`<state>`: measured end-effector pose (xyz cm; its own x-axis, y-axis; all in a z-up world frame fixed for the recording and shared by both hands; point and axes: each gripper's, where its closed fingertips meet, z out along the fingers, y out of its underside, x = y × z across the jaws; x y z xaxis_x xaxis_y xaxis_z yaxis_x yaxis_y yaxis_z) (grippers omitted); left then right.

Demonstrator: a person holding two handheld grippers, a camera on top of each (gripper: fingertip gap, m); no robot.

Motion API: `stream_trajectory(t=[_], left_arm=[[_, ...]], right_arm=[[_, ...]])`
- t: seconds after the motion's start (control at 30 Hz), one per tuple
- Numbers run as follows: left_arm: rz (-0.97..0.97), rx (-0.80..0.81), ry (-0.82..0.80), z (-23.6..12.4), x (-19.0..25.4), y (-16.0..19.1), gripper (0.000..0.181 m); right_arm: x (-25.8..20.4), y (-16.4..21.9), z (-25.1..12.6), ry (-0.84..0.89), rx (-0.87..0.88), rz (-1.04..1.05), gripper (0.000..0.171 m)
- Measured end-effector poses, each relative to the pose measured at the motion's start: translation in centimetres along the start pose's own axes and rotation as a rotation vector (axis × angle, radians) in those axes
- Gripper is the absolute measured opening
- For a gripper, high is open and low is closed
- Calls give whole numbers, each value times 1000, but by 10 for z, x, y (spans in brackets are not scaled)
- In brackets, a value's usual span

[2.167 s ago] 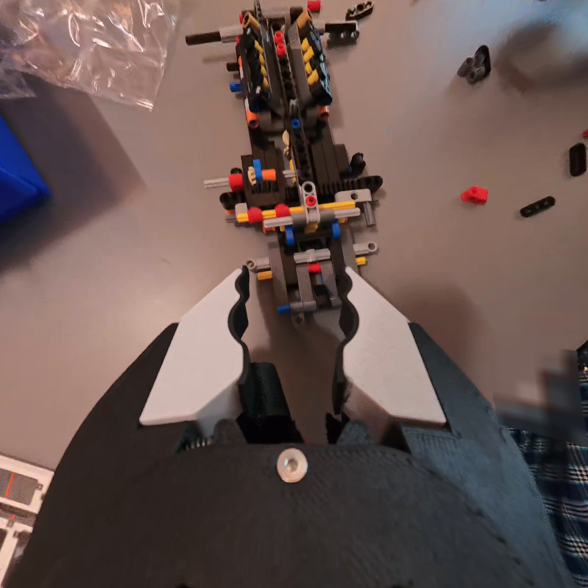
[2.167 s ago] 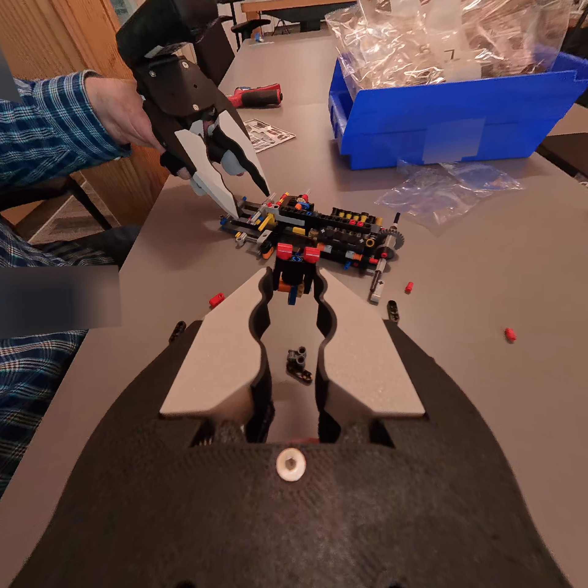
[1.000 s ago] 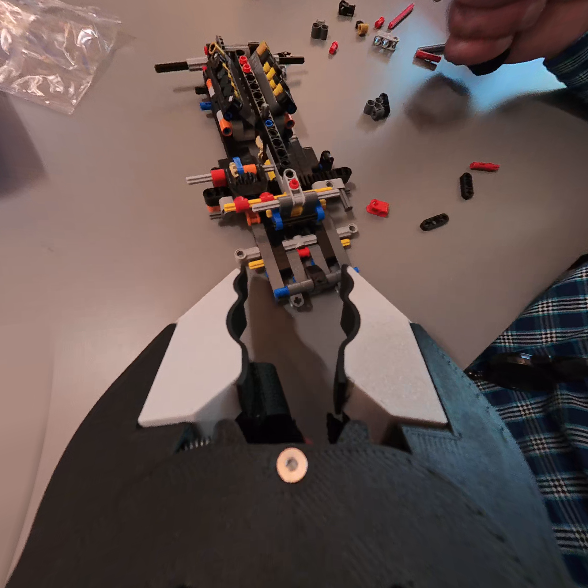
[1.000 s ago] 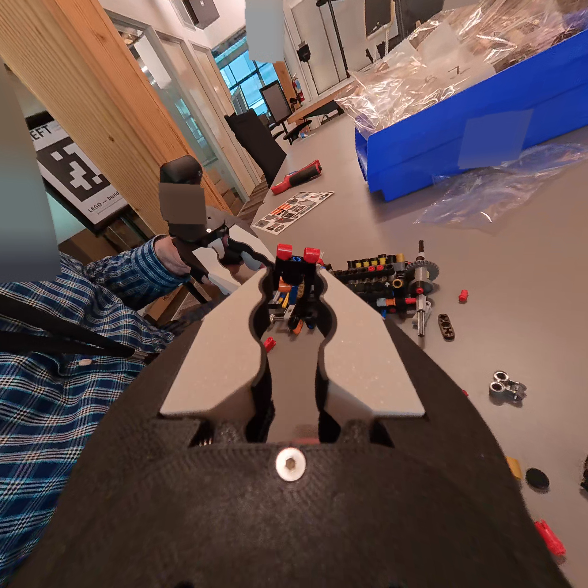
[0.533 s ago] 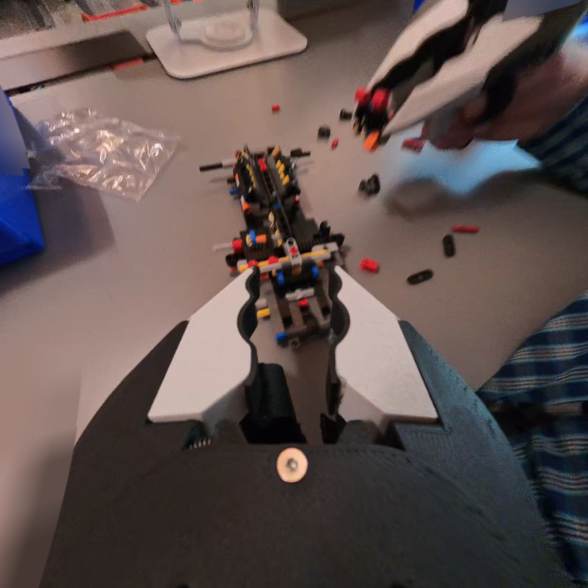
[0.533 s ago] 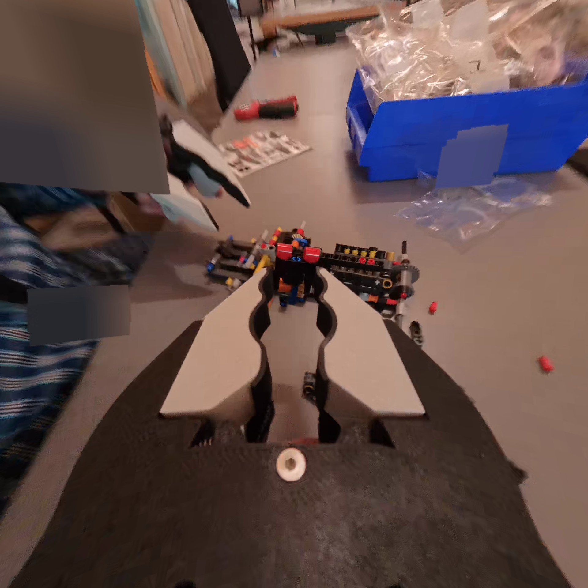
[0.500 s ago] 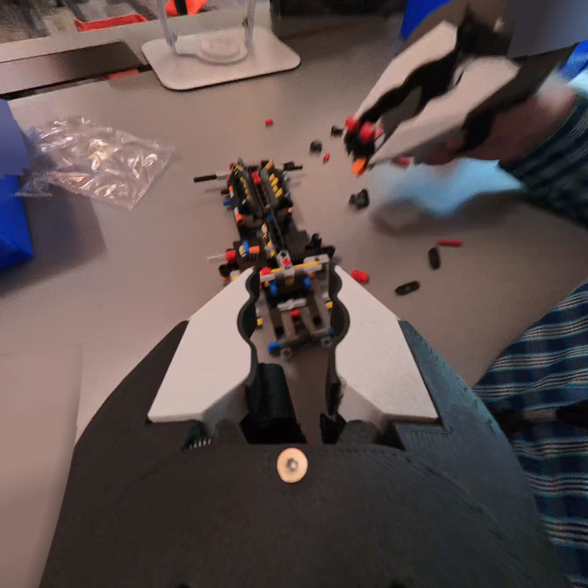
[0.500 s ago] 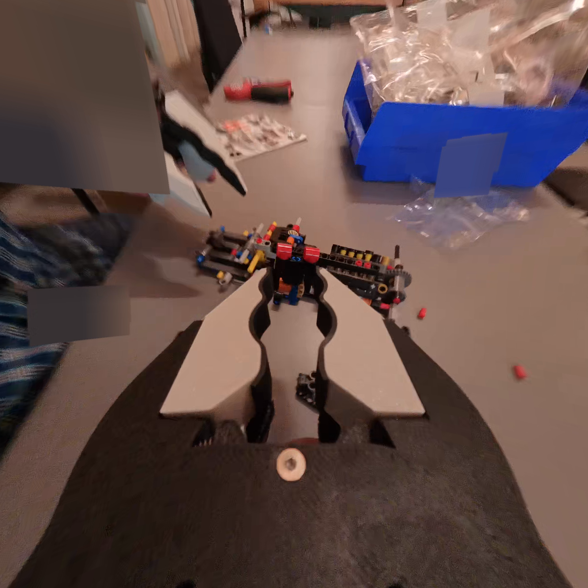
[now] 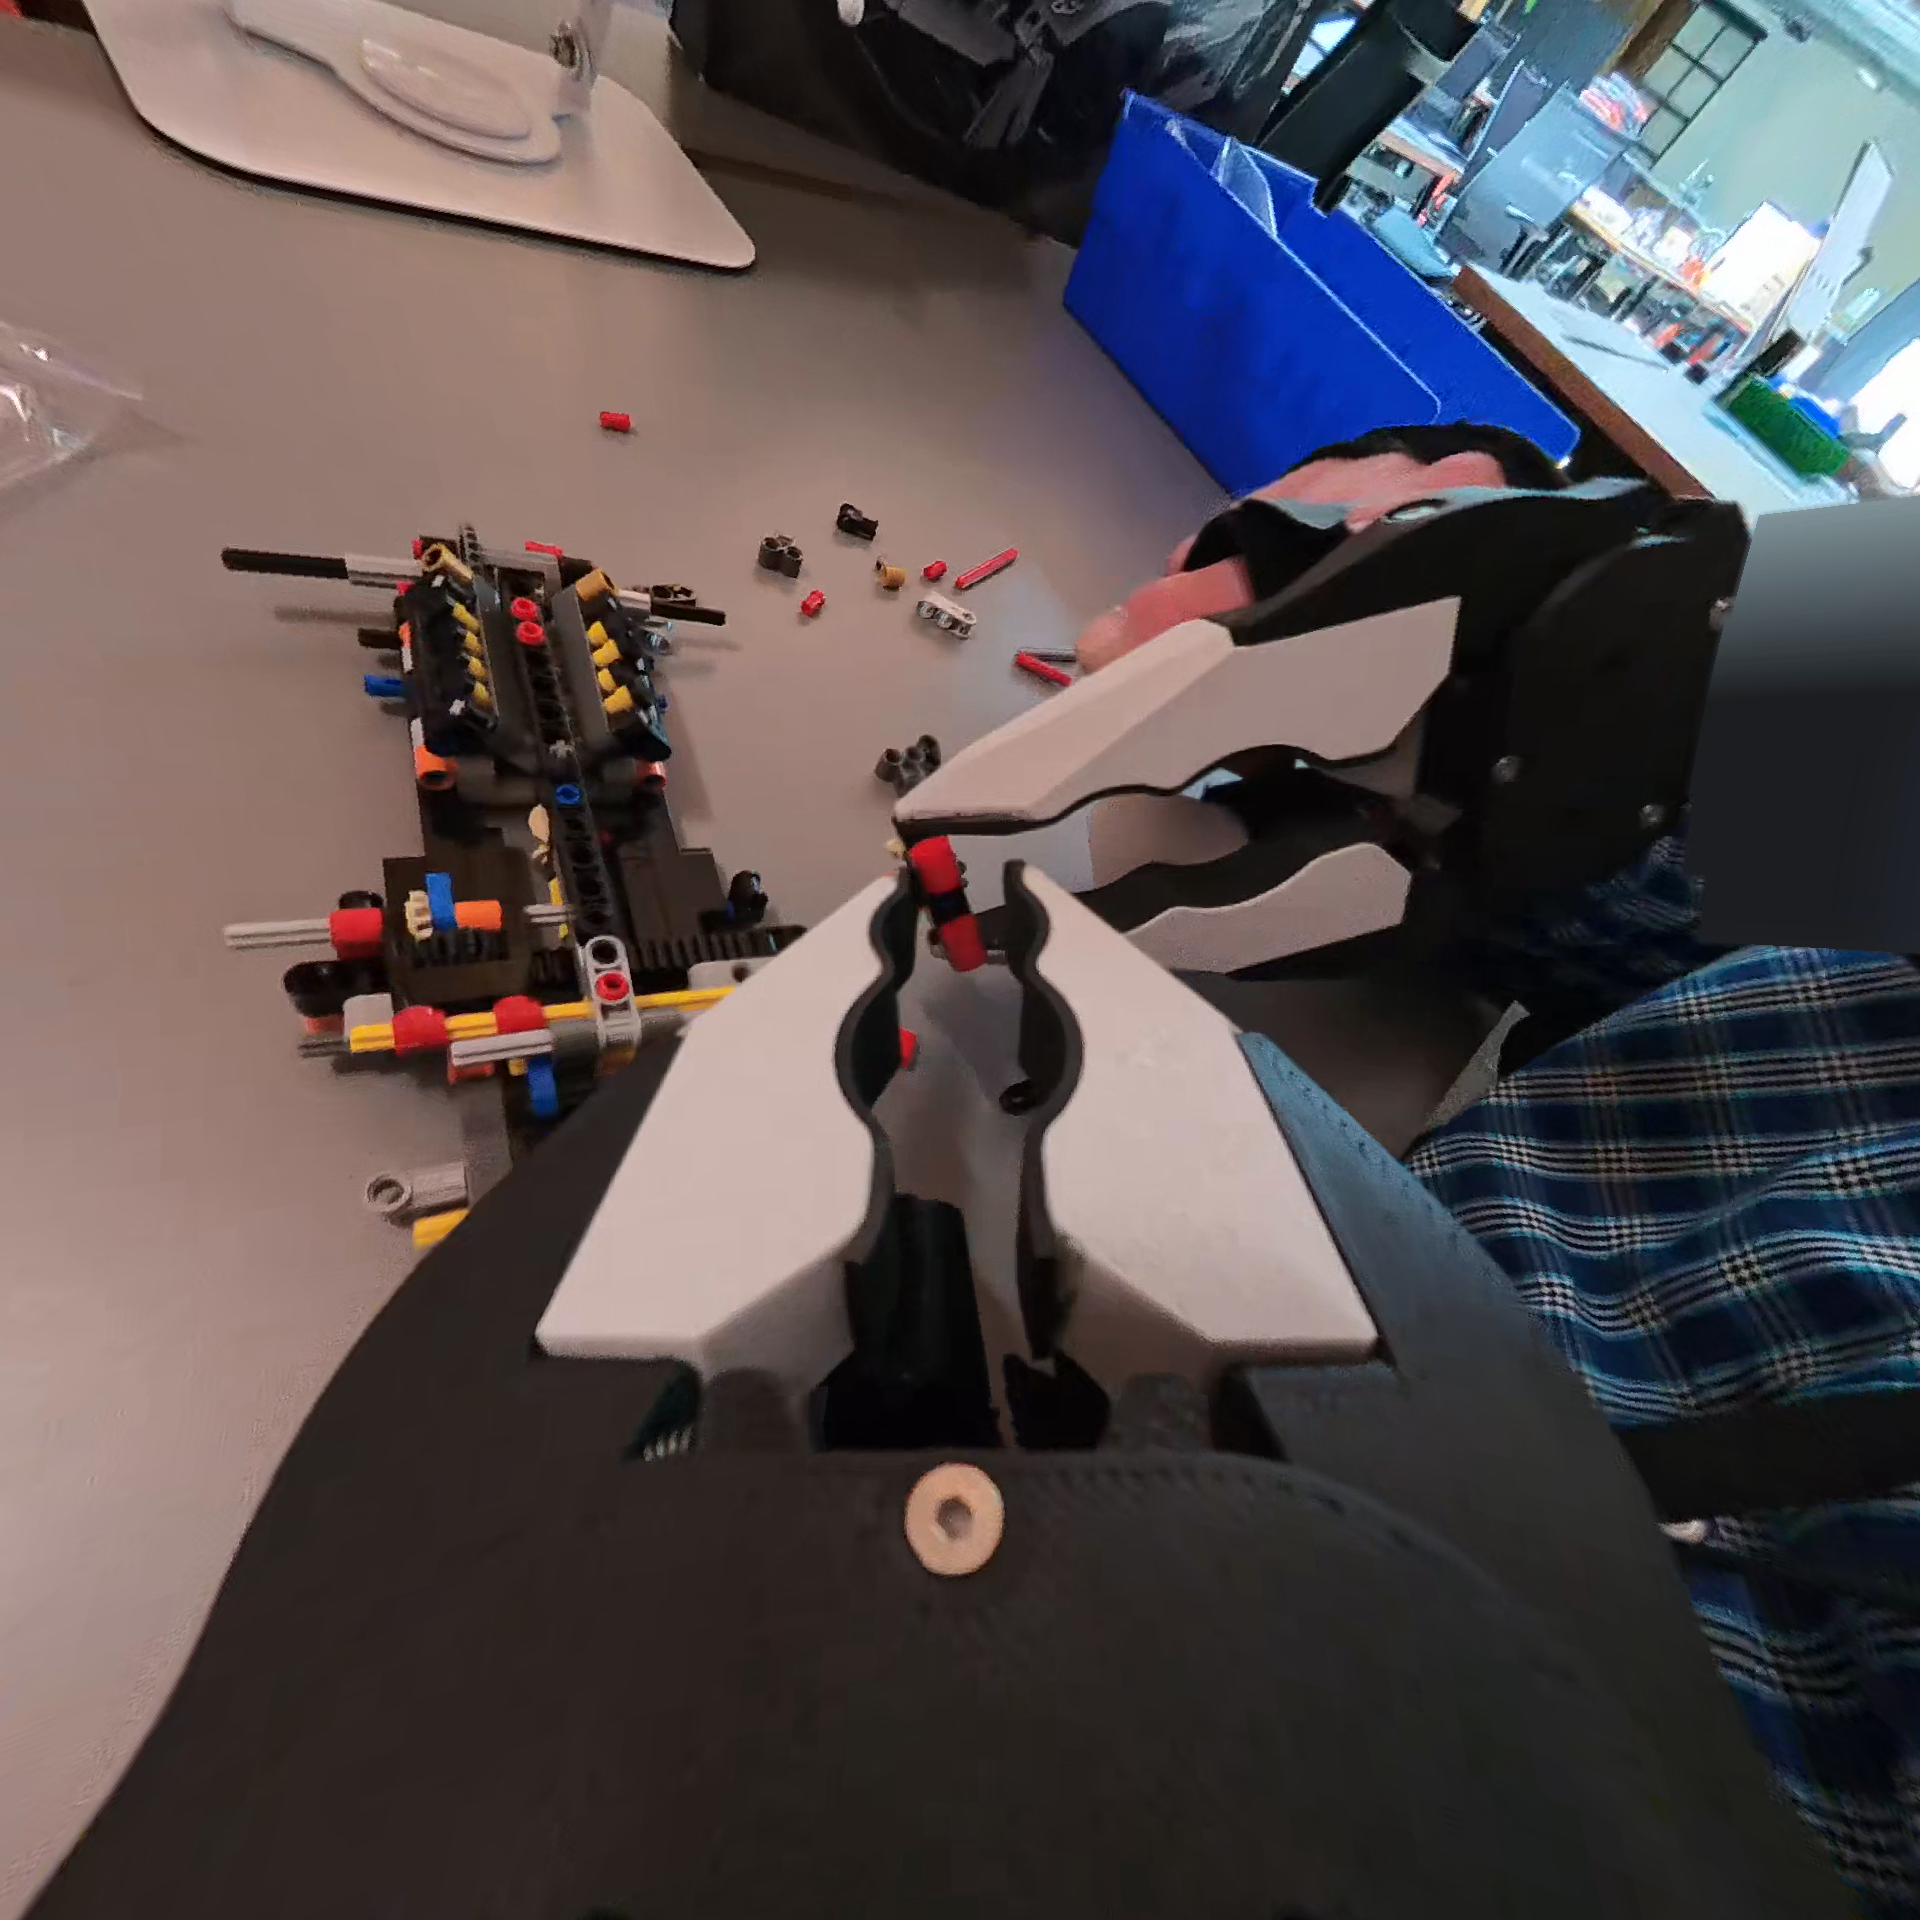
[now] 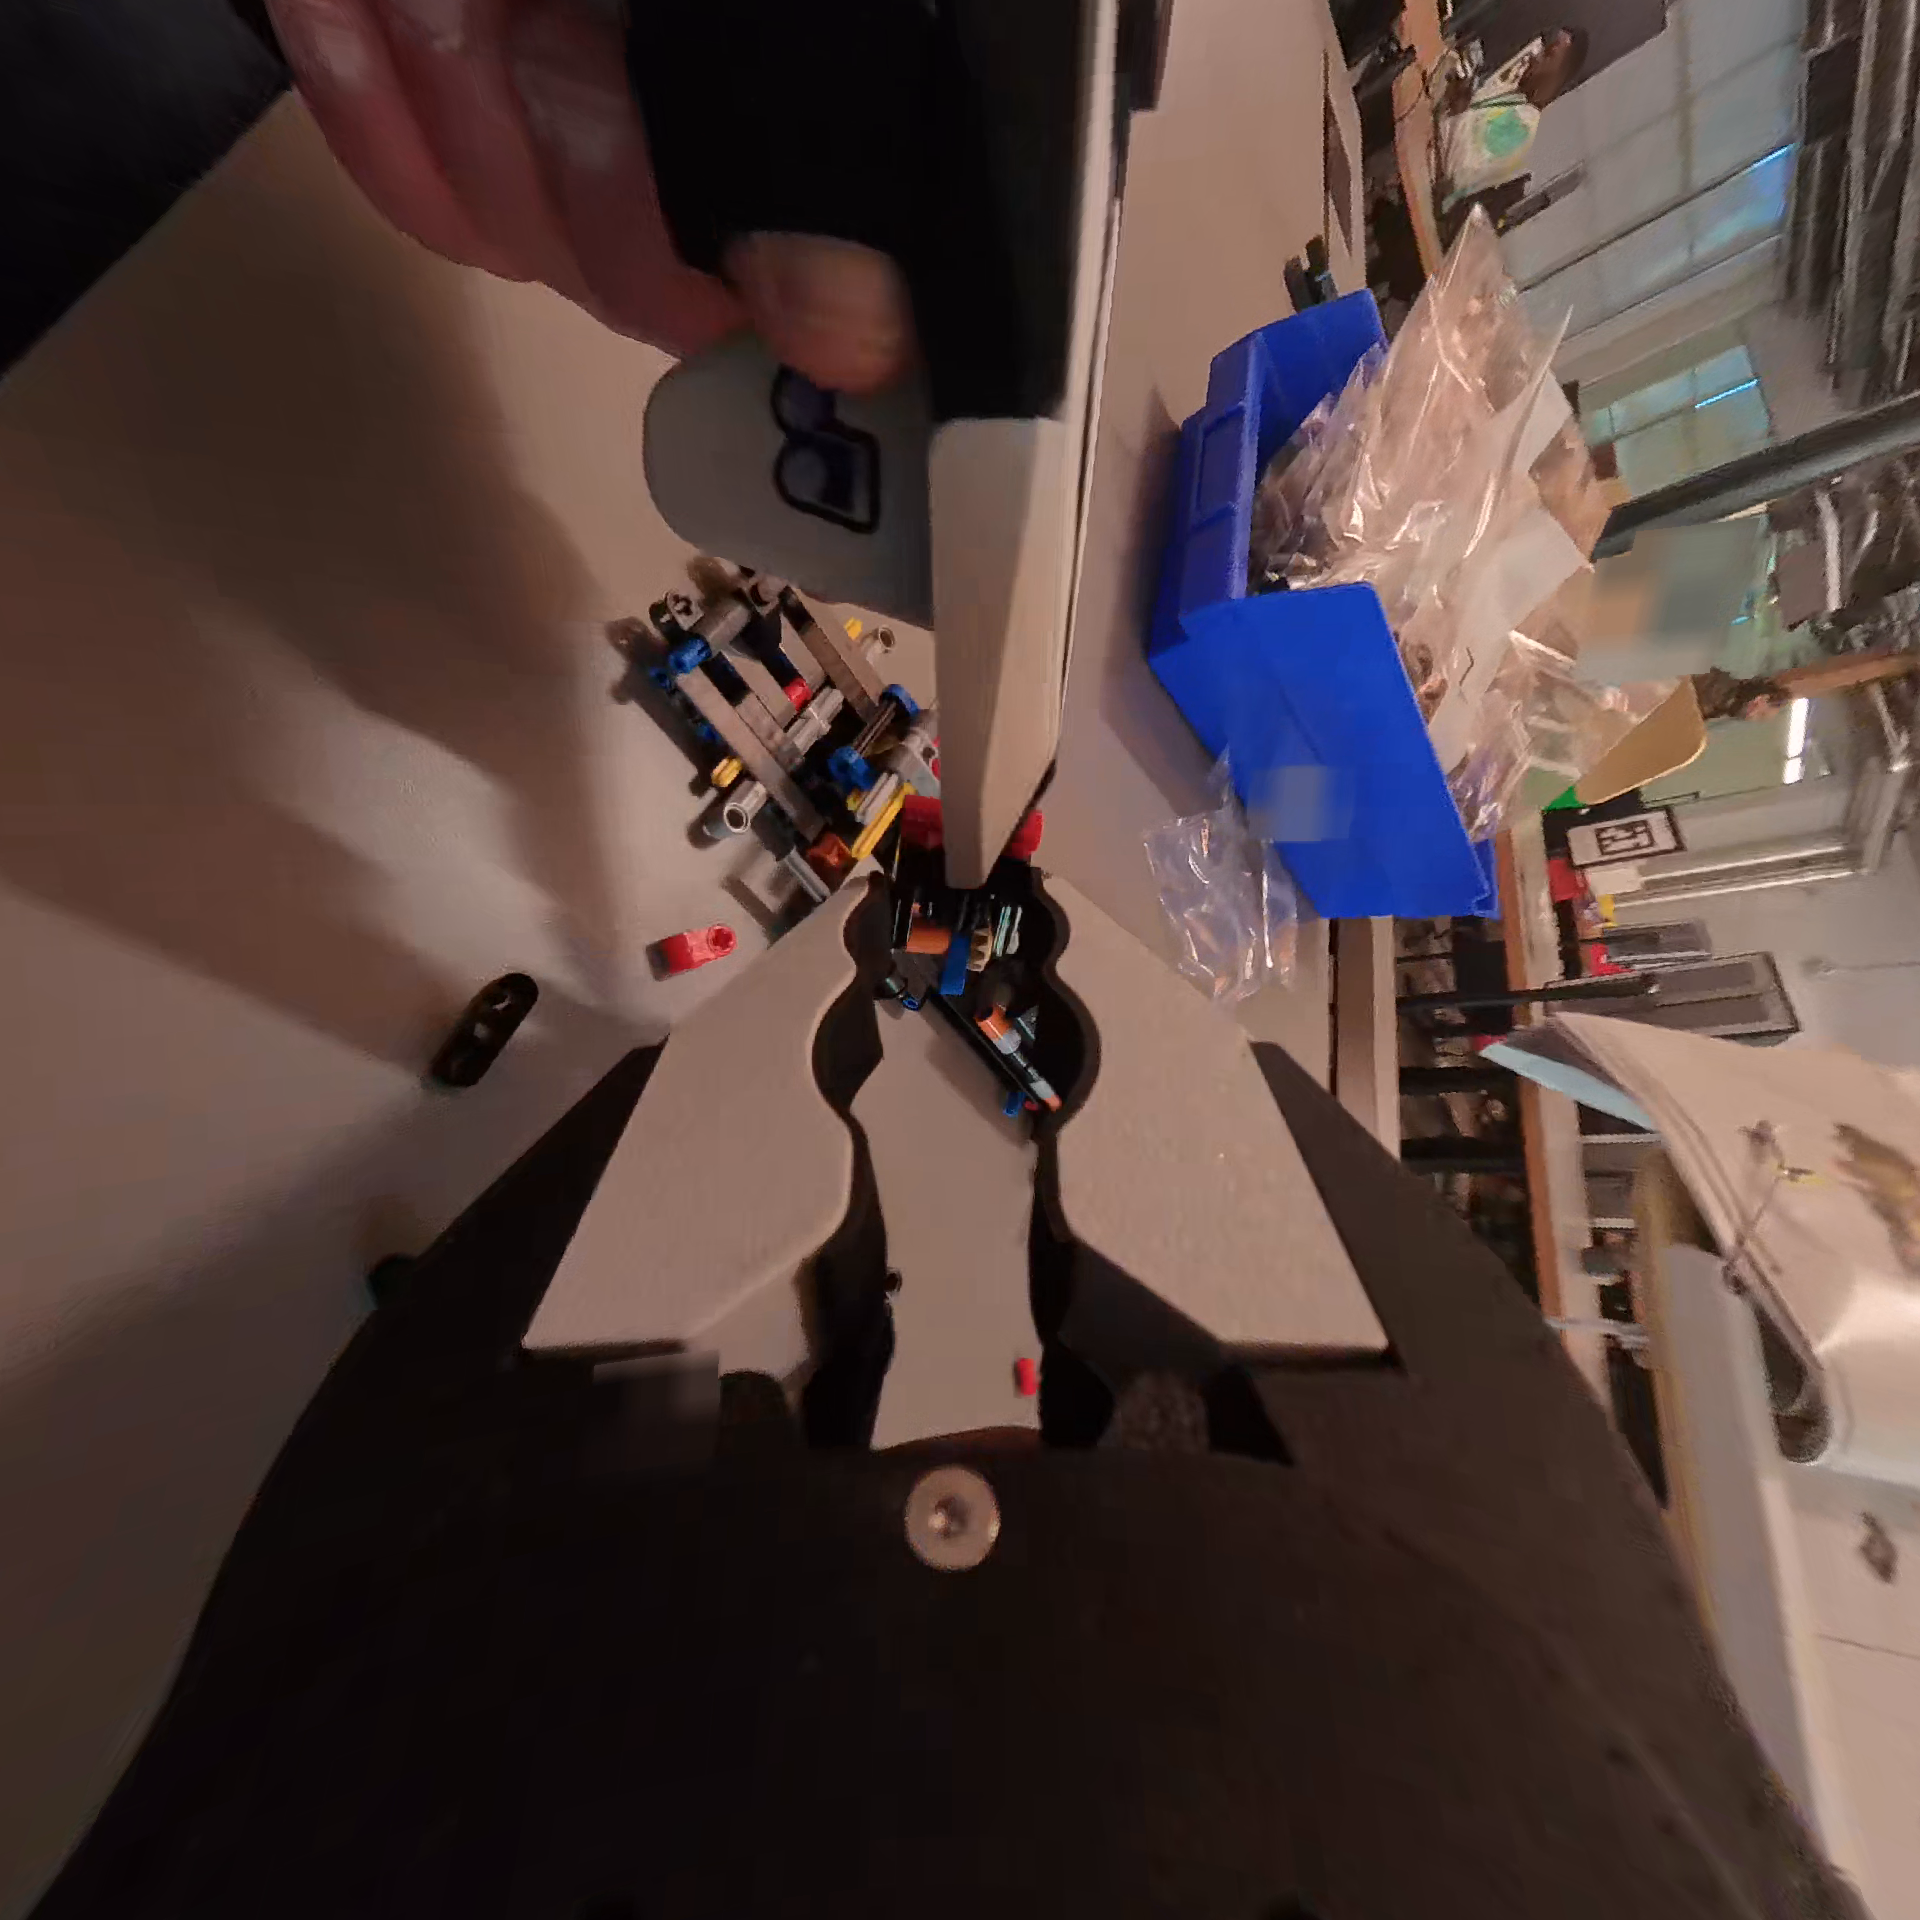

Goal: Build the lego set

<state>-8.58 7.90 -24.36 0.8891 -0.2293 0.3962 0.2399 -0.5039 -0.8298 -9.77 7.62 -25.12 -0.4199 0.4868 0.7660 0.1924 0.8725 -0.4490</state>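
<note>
Table (image 9: 260, 1351) carried the long lego chassis (image 9: 520, 790), flat and untouched, with loose pieces (image 9: 940, 613) scattered beyond it. Right gripper (image 9: 935, 894) had jaws clamped on a small sub-assembly (image 10: 961, 935) off the table beside the chassis; left gripper (image 9: 961, 894) sat jaws apart, tips around that sub-assembly's red pins (image 9: 940, 899)

Left claw (image 9: 961, 899): held above the tabletop (image 9: 156, 1299), jaws slightly apart, tips either side of a small sub-assembly (image 9: 943, 902).
Right claw (image 9: 914, 852): reaches in from the right, closed on the small sub-assembly with red parts at its tip.
Chassis build (image 9: 520, 810): long, black with yellow, red and blue parts, flat on the tabletop to the left.
Loose pieces (image 9: 914, 582): scattered beyond the chassis build.
Blue bin (image 9: 1247, 312): near the tabletop's far edge.
Plaid sleeve (image 9: 1714, 1195): at the right.
</note>
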Motion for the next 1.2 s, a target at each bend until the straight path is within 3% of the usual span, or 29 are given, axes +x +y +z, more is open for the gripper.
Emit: stream_trajectory(t=[0.23,0.43,0.6,0.67,0.73,1.03,1.2], left_arm=[[-80,40,-46,-6,-4,8,7],[-235,201,-33,-21,-12,-1,6],[-347,398,47,-40,-11,-17,6],[-372,444,71,-44,-11,-20,7],[-383,476,113,-45,-8,-24,7],[-404,548,253,-42,10,-31,6],[-401,572,290,-43,13,-31,6]], right_arm=[[-7,-6,2,6,-9,-51,22],[2,-3,1,30,-3,25,47],[1,0,-8,-202,86,618,41],[9,-12,-13,-297,226,942,25],[15,-21,-17,-388,337,1169,24],[21,-39,-17,-571,546,1469,21],[27,-39,-22,-590,622,1529,16]])
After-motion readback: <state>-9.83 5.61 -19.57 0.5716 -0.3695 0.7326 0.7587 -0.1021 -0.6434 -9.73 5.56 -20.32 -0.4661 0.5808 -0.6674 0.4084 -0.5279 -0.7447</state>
